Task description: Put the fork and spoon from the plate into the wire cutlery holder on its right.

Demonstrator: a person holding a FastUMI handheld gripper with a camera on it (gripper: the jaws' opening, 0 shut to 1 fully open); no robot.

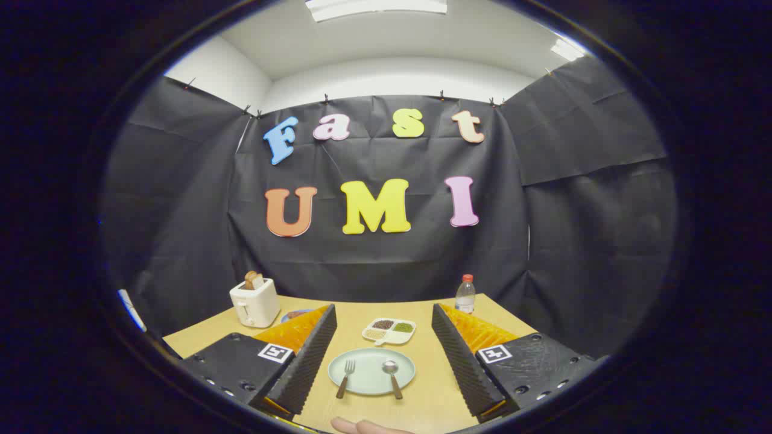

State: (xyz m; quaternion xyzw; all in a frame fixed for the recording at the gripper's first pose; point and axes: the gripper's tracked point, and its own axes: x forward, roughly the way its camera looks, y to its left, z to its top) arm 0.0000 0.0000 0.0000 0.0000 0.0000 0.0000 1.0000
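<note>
A pale green plate (371, 386) lies on the wooden table between my two fingers. A fork (346, 377) with a wooden handle rests on its left half, and a spoon (392, 377) with a wooden handle rests on its right half. Both point away from me. My gripper (383, 319) is open, held above and short of the plate, with nothing between its fingers. The left finger (304, 361) and the right finger (464, 361) stand wide apart on either side of the plate.
Beyond the plate sits a small white divided dish (389, 331) with grains. A white toaster (254, 302) holding bread stands at the back left, a blue plate (294, 314) beside it. A water bottle (465, 295) stands at the back right. A fingertip (362, 427) shows at the near edge.
</note>
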